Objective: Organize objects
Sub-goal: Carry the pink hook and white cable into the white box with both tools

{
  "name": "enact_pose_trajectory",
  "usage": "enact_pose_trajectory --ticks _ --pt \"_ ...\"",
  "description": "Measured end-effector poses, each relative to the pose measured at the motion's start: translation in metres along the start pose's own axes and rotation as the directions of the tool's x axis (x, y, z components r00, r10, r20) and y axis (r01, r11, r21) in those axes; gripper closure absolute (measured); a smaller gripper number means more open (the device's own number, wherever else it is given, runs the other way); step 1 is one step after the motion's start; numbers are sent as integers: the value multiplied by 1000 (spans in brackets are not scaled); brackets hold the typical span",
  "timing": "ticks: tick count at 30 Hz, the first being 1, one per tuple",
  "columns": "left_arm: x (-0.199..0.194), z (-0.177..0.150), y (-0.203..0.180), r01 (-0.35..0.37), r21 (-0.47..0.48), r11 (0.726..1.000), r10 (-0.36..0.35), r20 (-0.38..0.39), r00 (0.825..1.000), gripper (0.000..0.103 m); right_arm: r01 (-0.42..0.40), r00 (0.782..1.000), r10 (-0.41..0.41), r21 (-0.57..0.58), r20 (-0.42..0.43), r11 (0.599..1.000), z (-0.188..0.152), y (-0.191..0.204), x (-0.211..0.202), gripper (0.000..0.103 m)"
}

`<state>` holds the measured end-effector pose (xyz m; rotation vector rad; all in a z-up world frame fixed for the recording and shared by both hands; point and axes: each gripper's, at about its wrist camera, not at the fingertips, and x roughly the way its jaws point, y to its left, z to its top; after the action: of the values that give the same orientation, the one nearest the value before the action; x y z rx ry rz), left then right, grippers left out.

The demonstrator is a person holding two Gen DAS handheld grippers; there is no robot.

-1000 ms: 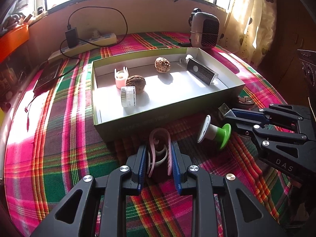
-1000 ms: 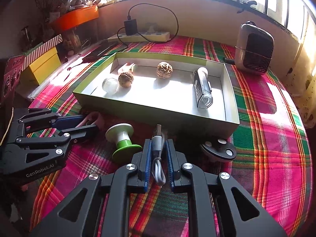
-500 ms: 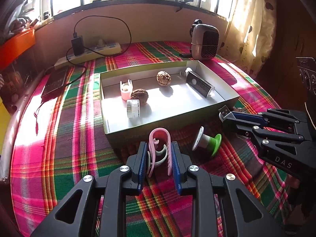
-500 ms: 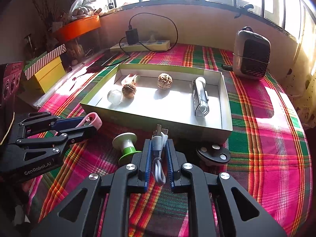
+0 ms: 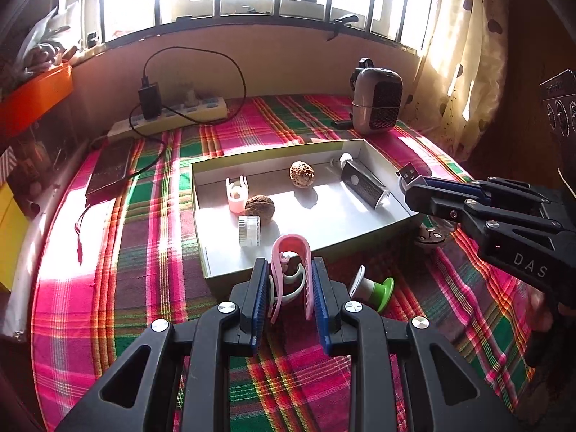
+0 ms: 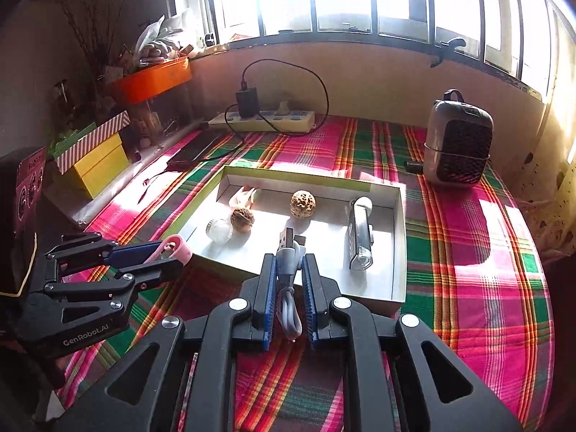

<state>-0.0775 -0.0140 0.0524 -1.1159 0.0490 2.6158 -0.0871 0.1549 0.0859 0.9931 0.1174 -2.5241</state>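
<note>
1. Clip [image 5: 291,273], pink, sits squeezed tight in my left gripper [image 5: 290,289], low in the middle of the left view.
2. My right gripper [image 6: 290,280] pinches a gray cable [image 6: 289,270].
3. The box [image 5: 360,237] lies just above both.
4. I should carry them over its near wall, go low, then let go gently.
</note>
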Motion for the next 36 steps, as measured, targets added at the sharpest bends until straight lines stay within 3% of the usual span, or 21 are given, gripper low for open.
enact_pose_trajectory --ticks 20,36 --pt "32 21 -3 31 -7 1000 -31 -15 999 81 -101 992 101 3 -81 995 45 -11 62 88" --pt "67 26 1 35 -9 999 -35 -66 997 82 -192 964 186 -16 -191 981 58 -7 122 88"
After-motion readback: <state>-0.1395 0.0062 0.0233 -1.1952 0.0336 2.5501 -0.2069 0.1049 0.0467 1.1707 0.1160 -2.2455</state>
